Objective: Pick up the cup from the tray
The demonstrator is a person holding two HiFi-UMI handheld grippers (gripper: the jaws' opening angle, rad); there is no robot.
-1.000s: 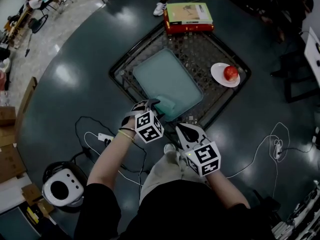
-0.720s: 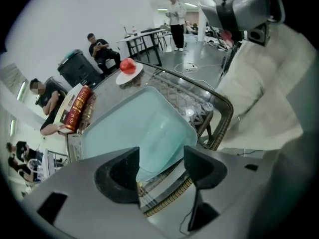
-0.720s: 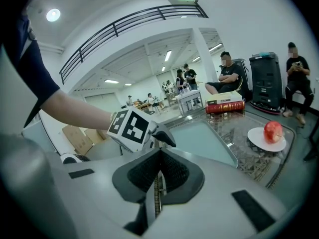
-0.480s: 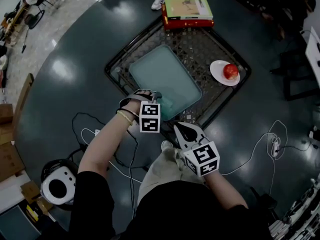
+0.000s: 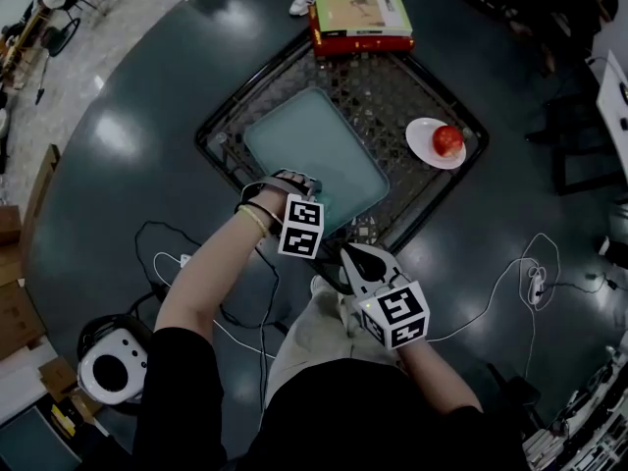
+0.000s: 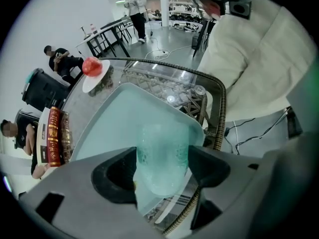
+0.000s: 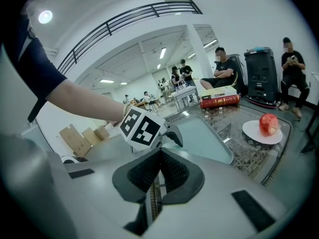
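Left claw [image 6: 162, 169] opening wider round cup [image 6: 160, 143]

One cup [image 6: 162, 158], one tray [image 5: 294, 140], one apple [image 5: 447, 140]

Cup [image 6: 162, 143]: translucent pale-green plastic, wall speckled with small bubbles, wider end far, narrower rounded end near in left gripper view; whether upright or tipped unclear. Sits at near corner of tray [image 5: 314, 145], between opening jaws of left gripper [image 6: 162, 166], pads just beside its sides, contact not clear. Tray: pale teal, rectangular, rounded corners, shallow raised rim, otherwise bare; lies flat and set diagonally at middle of lattice-topped table [image 5: 392, 86].
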